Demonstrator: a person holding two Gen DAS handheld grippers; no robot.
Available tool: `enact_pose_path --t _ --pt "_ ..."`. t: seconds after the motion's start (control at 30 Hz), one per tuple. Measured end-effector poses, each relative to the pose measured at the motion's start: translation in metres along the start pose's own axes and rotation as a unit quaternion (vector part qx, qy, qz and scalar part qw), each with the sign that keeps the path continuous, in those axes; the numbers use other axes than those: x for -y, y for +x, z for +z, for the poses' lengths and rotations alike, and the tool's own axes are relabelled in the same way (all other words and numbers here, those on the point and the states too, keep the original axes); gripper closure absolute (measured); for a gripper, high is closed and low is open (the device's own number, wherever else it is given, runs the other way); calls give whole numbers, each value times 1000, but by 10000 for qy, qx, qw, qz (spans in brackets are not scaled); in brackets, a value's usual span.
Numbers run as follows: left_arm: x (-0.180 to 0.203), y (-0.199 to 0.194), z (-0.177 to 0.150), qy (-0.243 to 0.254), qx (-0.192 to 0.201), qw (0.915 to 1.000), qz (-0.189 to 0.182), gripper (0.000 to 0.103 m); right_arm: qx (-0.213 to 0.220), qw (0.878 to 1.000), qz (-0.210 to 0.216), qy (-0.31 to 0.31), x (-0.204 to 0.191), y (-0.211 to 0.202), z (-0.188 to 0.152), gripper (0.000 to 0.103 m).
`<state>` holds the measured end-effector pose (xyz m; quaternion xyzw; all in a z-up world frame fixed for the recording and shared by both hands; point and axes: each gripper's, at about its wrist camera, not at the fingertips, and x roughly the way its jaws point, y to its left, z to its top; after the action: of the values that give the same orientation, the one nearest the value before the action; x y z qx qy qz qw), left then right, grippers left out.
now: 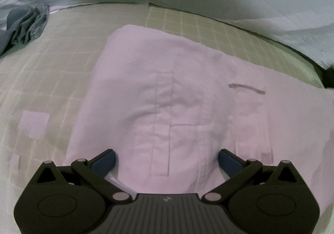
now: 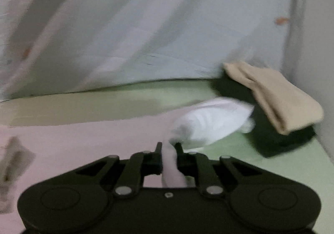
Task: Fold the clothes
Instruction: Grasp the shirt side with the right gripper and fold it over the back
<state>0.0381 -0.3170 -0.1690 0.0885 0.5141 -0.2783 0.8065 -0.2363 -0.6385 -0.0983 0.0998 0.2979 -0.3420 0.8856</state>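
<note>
The right gripper (image 2: 169,148) pinches a bunched end of the white garment (image 1: 167,98), while the left gripper (image 1: 167,156) hovers spread above it. The garment lies partly folded on the green grid mat (image 1: 198,23); a folded beige cloth (image 2: 279,96) suggests one piece is done, and a crumpled grey garment (image 1: 25,25) waits.
</note>
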Motion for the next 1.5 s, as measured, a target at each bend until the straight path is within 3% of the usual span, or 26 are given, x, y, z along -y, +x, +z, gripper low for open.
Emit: enact_pose_path --t 0.13,0.3,0.43,0.6,0.73,0.8,0.83,1.0,1.1,1.2,1.3,1.5 --pt "7 1 -5 424 -29 9991 93 0 -137 9987 464 -141 -59 3 -8 90" --pt "21 3 -16 763 89 9962 406 0 -921 9837 797 -1321 -128 33 -54 86" --pt "25 3 -18 703 122 9966 410 0 -1034 9759 847 -1723 -136 34 -56 82" --pt "31 0 -21 604 165 9967 519 0 -909 9849 1233 -814 -110 20 -34 63" --pt "33 0 -21 540 178 9968 567 0 -248 9930 1134 -232 -82 1 -10 45" --pt "33 1 -19 506 168 9970 556 0 83 9941 1081 60 -69 -8 1 27" --pt "33 0 -18 468 162 9973 539 0 159 9947 998 170 -63 -9 5 23" --pt "22 -19 -13 109 233 9995 202 0 -386 9989 212 157 -49 23 -1 22" --pt "8 -36 -11 -309 434 9985 -127 0 -649 9971 222 330 -49 36 -10 23" --pt "-3 -49 -9 -505 584 9970 46 0 -676 9975 195 64 -65 36 -18 23" --pt "-13 -61 -8 -568 731 9950 384 0 -680 9953 -33 -690 -92 33 -21 22" --pt "-33 -64 -8 -554 564 9952 577 0 -802 9942 547 -468 -119 19 -26 23"
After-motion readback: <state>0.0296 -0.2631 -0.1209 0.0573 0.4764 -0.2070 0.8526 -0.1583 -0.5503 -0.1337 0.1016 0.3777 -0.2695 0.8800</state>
